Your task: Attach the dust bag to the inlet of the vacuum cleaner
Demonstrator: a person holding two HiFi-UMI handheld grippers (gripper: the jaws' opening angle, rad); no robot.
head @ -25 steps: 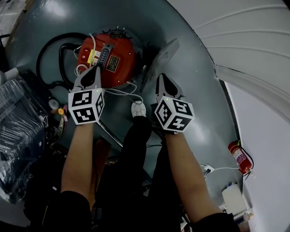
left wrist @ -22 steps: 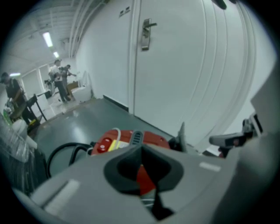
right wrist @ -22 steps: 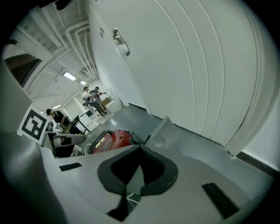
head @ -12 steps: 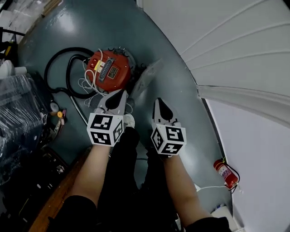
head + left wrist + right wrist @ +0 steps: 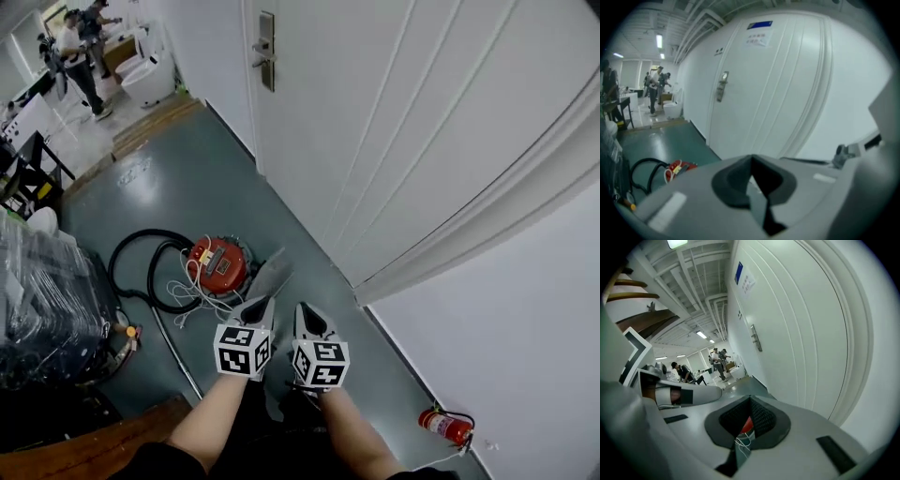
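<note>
Found left gripper and right gripper closed, empty, well clear of vacuum cleaner; may snag loose cord beside it.

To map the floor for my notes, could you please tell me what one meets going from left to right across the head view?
wrapped stack → hose → vacuum → dust bag → extinguisher
</note>
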